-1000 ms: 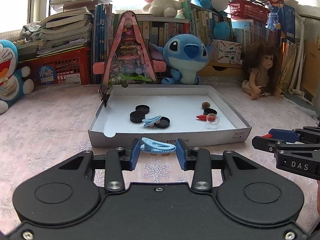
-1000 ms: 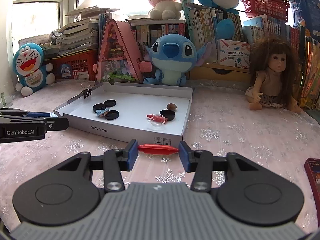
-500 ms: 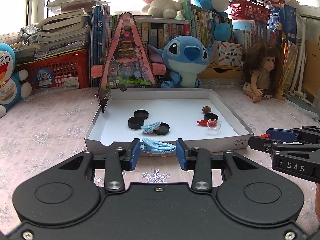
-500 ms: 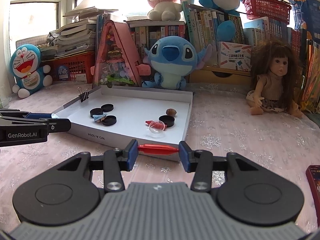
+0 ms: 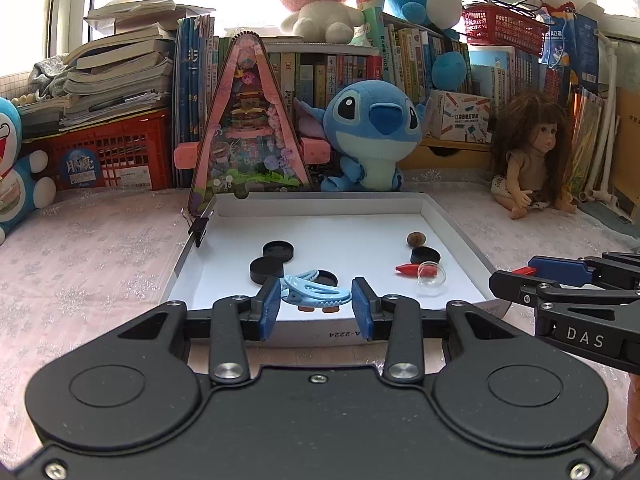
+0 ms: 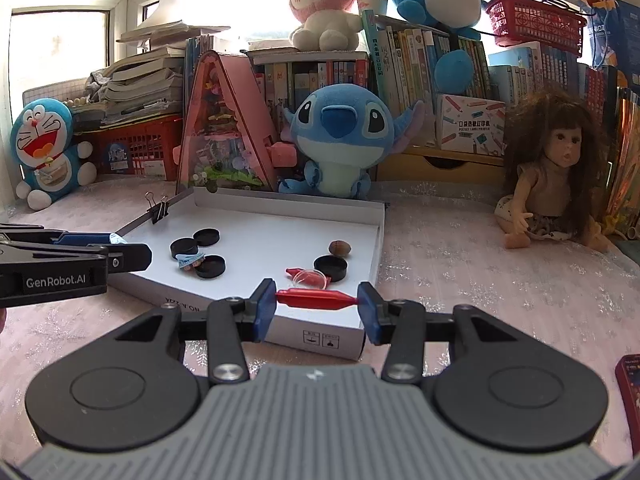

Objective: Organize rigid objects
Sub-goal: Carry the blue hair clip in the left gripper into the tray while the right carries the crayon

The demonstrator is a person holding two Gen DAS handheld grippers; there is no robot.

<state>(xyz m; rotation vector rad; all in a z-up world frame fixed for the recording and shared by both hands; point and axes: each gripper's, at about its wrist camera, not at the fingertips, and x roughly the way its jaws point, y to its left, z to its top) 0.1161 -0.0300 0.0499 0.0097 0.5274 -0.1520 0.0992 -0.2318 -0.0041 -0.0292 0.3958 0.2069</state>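
Note:
My left gripper (image 5: 316, 306) is shut on a light blue hair clip (image 5: 318, 294), held over the near edge of a white shallow box (image 5: 328, 216). My right gripper (image 6: 317, 304) is shut on a red spindle-shaped piece (image 6: 316, 300), held over the box's near right corner (image 6: 320, 334). In the box lie three black round caps (image 5: 266, 270), a second blue clip (image 6: 189, 260), a brown nut (image 5: 416, 239), another black cap (image 5: 425, 256), a red piece (image 5: 408, 269) and a clear dome (image 5: 431, 277).
A black binder clip (image 5: 199, 229) grips the box's left wall. Behind stand a pink triangular case (image 5: 250, 132), a Stitch plush (image 5: 372, 132), a doll (image 5: 532, 156) at right, a Doraemon plush (image 6: 44, 152) at left, and books. A dark red object (image 6: 630, 392) lies at the far right.
Both grippers have moved forward toward the box with their objects still held; the blue clip and red piece now hang over the box's near edge.

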